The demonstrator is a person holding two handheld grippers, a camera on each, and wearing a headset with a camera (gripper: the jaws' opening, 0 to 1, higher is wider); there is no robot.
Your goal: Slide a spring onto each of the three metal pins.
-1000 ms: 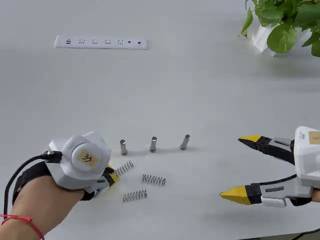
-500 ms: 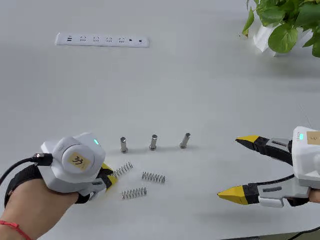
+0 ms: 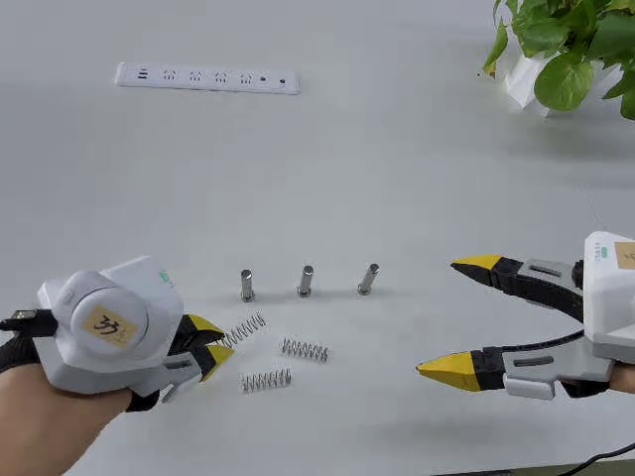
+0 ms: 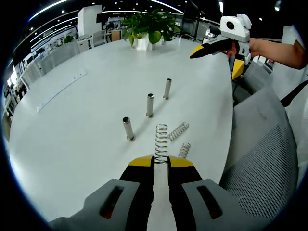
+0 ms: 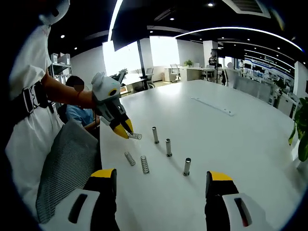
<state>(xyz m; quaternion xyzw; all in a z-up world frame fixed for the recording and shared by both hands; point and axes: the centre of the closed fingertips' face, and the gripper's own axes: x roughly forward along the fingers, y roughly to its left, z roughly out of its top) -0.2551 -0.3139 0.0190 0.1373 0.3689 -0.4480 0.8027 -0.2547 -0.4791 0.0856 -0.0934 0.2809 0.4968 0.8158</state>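
Left gripper [image 3: 211, 340] has pulled back toward the person over the last second. Its white housing no longer hides the jaws, and the yellow tips now show in the head view. In the left gripper view the jaws are pressed almost together, with the near end of one spring [image 4: 161, 139] nipped between the tips. That spring lies about where it was, diagonal, just below the left pin [image 3: 247, 286]. Can't tell if its far end is off the surface [image 3: 397, 178]. Right gripper [image 3: 440, 315] has drifted inward a little, jaws spread wide, holding nothing, well right of the right pin [image 3: 368, 280]. My read: first grasp is made and the lift is about to start, with zero of three pins loaded. The second spring [image 3: 305, 350] and third spring [image 3: 266, 380] lie loose, flat on the surface below the middle pin [image 3: 306, 282]. The springs are thin bright wire in open coils, light and likely to roll or flex when held by one end. The pins are polished metal cylinders standing on end in a row, with a slightly wider foot. The surface is smooth matte white.
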